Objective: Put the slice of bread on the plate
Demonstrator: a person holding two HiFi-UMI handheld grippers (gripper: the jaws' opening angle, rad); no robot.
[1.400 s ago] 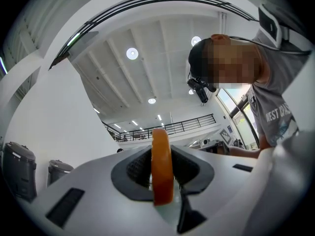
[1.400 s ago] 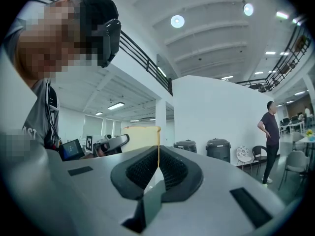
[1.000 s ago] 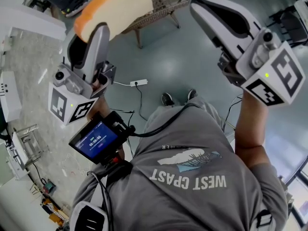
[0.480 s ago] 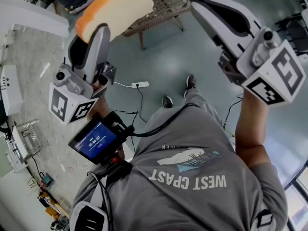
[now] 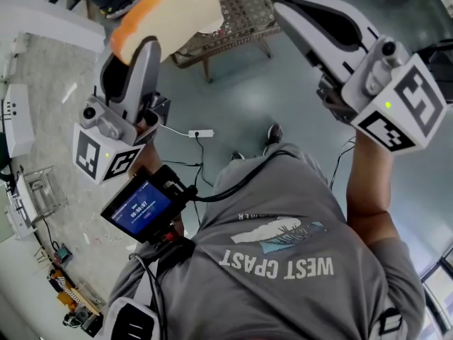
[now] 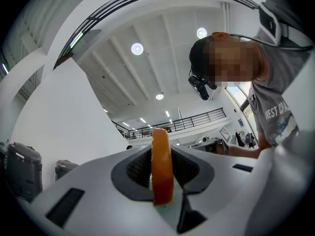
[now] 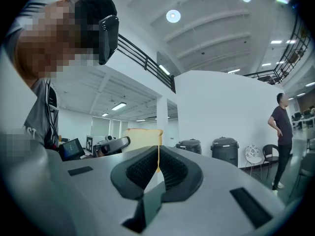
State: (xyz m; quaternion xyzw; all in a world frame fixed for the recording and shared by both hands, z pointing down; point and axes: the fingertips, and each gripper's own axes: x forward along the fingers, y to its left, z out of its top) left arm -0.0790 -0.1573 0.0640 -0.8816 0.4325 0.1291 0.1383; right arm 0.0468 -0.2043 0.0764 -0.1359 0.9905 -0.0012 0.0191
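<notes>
Left gripper view has the slice of bread [image 6: 161,166] wedged edge-on between the jaws of the left gripper [image 6: 162,154], orange crust facing the camera and both pads pressing on it. In the head view the slice sticks out past the gripper's tip, held up in the air above a grey floor [image 5: 297,98], with a wicker chair [image 5: 241,16] showing just behind it. The right gripper [image 5: 287,9] is raised alongside, well apart from the bread (its own view shows the jaws pretty much together with nothing in them, the slice only in the background). Lower down there's the person's grey shirt [image 5: 283,239], a small lit screen [image 5: 140,207] by the left arm, and a white power strip [image 5: 200,133] on the floor.
</notes>
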